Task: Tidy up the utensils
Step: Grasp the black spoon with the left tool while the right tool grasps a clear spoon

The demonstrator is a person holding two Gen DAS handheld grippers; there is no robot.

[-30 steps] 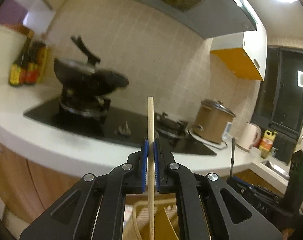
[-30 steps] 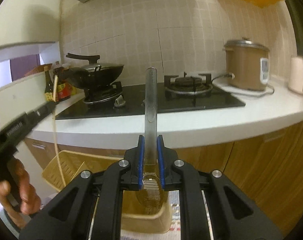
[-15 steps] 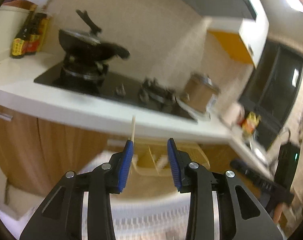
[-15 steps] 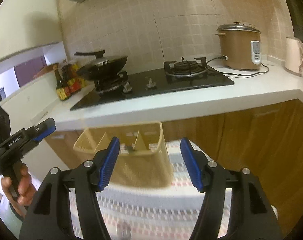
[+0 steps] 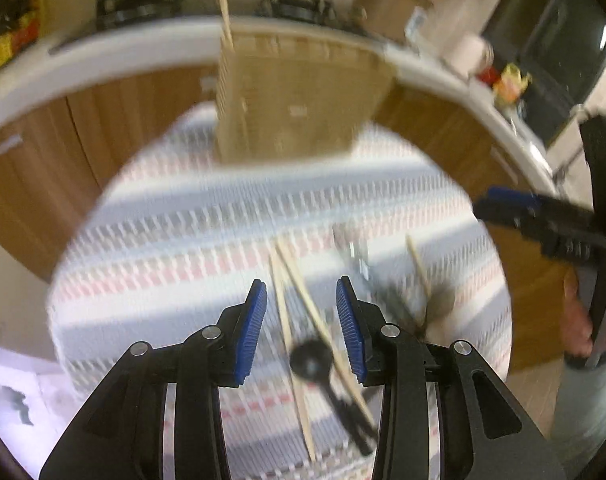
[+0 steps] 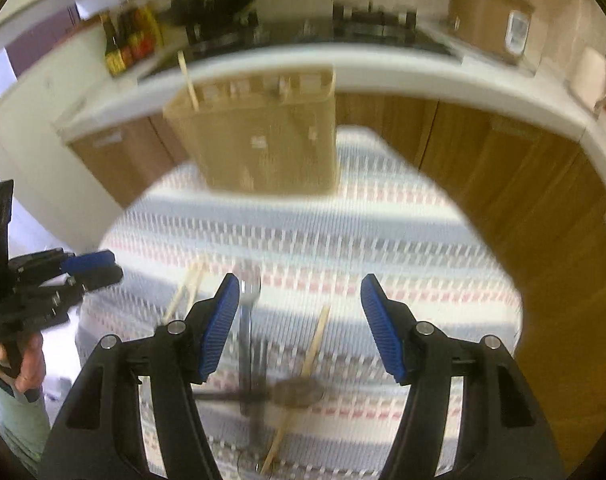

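A beige slotted utensil holder (image 5: 299,96) (image 6: 259,136) stands at the far side of a striped cloth (image 5: 183,248) (image 6: 383,240), with one wooden chopstick (image 5: 225,16) (image 6: 187,80) sticking up from its left end. My left gripper (image 5: 303,320) is open above two loose chopsticks (image 5: 299,280) and a black spoon (image 5: 311,360). My right gripper (image 6: 301,316) is open wide over a metal utensil (image 6: 247,320), a single chopstick (image 6: 315,344) and a brown spoon (image 6: 299,392). Each gripper shows at the edge of the other's view: the right (image 5: 499,200) and the left (image 6: 99,268). The picture is blurred.
A white counter (image 6: 423,80) curves behind the cloth, with wooden cabinet doors (image 6: 503,168) below it. On it are a hob with a black wok (image 6: 215,0), sauce bottles (image 6: 127,40) and a brown rice cooker (image 6: 487,20). A person's hand (image 5: 579,328) grips the right tool.
Both grippers let go of what they held, the left a chopstick and the right a clear-handled utensil, and opened. Both then tipped down from the counter towards the cloth and its loose utensils.
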